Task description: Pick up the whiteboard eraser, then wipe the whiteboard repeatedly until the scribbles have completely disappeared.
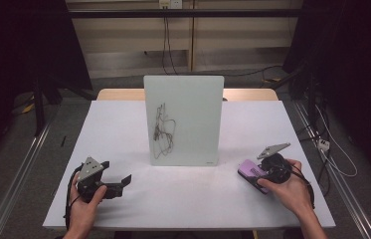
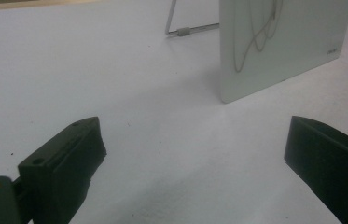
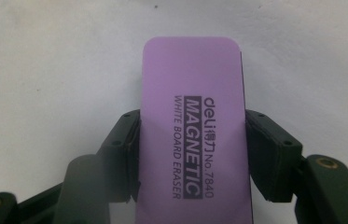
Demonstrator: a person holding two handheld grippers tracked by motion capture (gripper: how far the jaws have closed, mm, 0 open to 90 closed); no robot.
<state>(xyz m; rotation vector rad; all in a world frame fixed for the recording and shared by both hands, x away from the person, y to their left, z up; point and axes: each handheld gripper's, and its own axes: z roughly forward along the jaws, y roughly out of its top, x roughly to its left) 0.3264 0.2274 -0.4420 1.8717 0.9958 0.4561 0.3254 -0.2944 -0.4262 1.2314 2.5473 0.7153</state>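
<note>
My left gripper hangs wide open over the white table, with the scribbled whiteboard standing far right on its wire stand.

Count: 1 table, 1 upright whiteboard with 1 black scribble on it, 1 purple eraser, 2 grippers: left gripper, right gripper, 2 hands: left hand, right hand.
</note>
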